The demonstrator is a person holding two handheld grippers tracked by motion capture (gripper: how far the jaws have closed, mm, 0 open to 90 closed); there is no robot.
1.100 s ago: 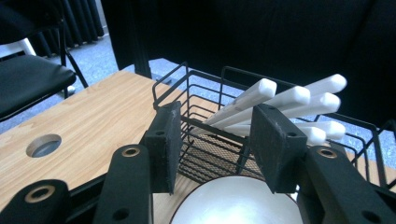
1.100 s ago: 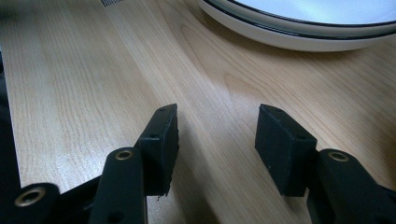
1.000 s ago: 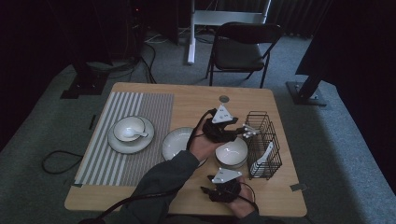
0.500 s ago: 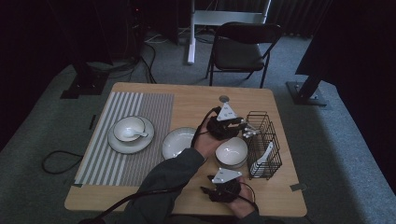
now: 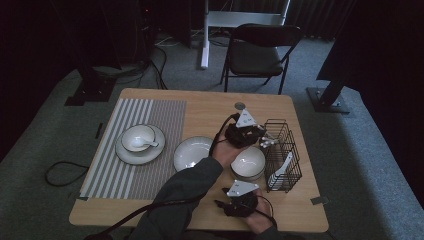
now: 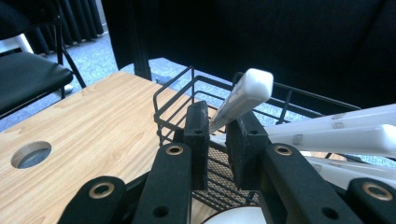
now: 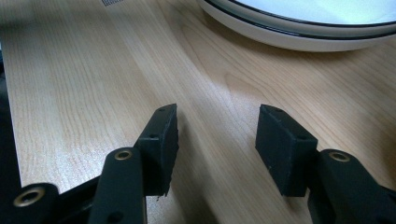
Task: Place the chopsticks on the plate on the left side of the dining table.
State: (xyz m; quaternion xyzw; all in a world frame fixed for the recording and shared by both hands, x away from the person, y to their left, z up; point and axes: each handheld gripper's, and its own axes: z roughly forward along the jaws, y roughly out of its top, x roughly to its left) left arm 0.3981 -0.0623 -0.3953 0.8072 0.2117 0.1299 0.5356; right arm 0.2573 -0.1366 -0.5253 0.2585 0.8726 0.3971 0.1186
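At the wire basket's (image 5: 282, 155) near corner on the right side of the table (image 5: 210, 107), the left gripper (image 6: 217, 128) has its jaws closed on a white utensil handle (image 6: 240, 95); handle sticks up and tilts right between the pads, basket rim just behind. More white handles (image 6: 336, 133) lie across the basket beside it. Step in hand, as I judge it: taking one utensil out of the basket. Next move calls for a lift clear of the wires without snagging the neighbours, then a carry to a place setting, perhaps the bowl (image 5: 248, 162) just beside the basket. Right gripper (image 7: 217, 149) rests low at the table's front edge, jaws well apart, holding nothing, bowl rim (image 7: 299, 32) ahead of it.
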